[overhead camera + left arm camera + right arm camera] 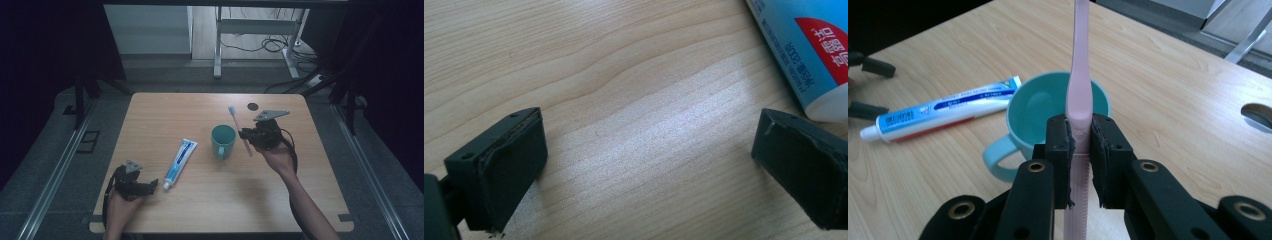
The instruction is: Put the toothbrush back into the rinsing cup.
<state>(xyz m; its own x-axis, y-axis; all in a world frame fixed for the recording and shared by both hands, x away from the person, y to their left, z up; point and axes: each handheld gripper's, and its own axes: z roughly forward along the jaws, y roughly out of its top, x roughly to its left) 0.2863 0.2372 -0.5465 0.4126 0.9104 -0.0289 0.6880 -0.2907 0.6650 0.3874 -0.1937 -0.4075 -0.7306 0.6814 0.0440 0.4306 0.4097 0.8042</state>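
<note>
Right tongs [246, 134] pinch my pink toothbrush [240, 131] by its handle, just right of the teal mug [223, 141].

Its bristles point toward the table's [210, 205] far edge. Beyond the mug lies the toothpaste [180, 162], and my left tongs [154, 185] rest spread wide beside its cap end, gripping nothing.

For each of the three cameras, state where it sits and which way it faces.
High view: above the table, looking down; both forearms, left gripper, right gripper.
Left gripper view: looks down at wood between open jaws, toothpaste tube beside.
Right gripper view: looks along jaws clamping the pink toothbrush towards the teal mug.
Shared: the tube.
</note>
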